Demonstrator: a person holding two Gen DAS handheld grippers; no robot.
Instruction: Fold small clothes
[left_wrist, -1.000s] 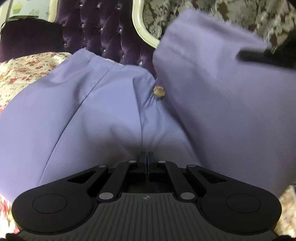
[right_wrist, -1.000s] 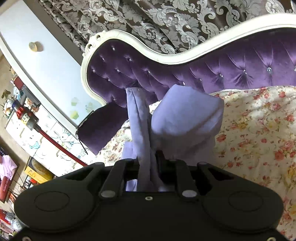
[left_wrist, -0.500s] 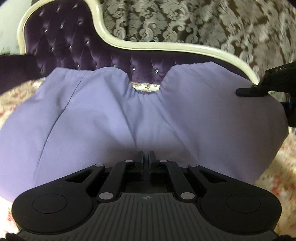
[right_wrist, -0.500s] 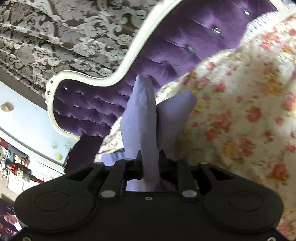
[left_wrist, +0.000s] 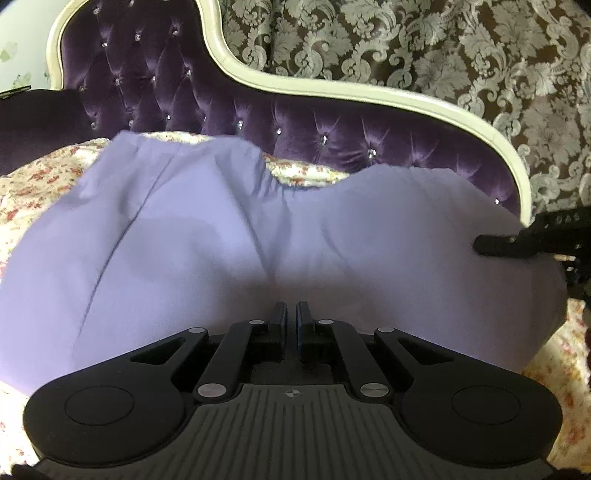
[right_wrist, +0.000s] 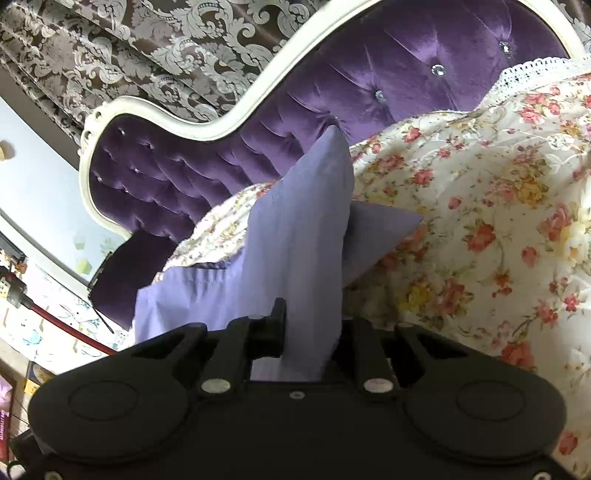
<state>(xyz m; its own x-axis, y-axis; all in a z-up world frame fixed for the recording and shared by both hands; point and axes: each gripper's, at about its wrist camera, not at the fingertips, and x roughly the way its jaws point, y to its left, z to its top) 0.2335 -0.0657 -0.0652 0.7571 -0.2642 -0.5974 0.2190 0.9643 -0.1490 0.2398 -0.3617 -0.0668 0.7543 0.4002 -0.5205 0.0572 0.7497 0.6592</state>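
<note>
A lavender garment (left_wrist: 229, 236) lies spread wide over the floral bedspread (left_wrist: 33, 184), its far edge near the purple headboard. My left gripper (left_wrist: 291, 314) sits at the garment's near edge, jaws nearly together and pinching the thin fabric. At the right edge of the left wrist view, a black finger (left_wrist: 495, 245) of the other gripper rests on the cloth's right corner. In the right wrist view, a thick bunch of the lavender garment (right_wrist: 306, 229) stands up between the jaws of my right gripper (right_wrist: 310, 325). Those jaws are closing on the bunch, and its right finger is hidden by fabric.
A tufted purple headboard (left_wrist: 332, 122) with a cream frame (left_wrist: 369, 92) runs behind the bed, and damask curtains (left_wrist: 443, 48) hang beyond it. Floral bedspread (right_wrist: 480, 221) stretches to the right of the garment. A dark purple cushion (right_wrist: 118, 273) lies at the left end.
The right gripper has come down toward the bed with its bunch of cloth. The raised right half of the garment now lies low and spread. Both views have rolled.
</note>
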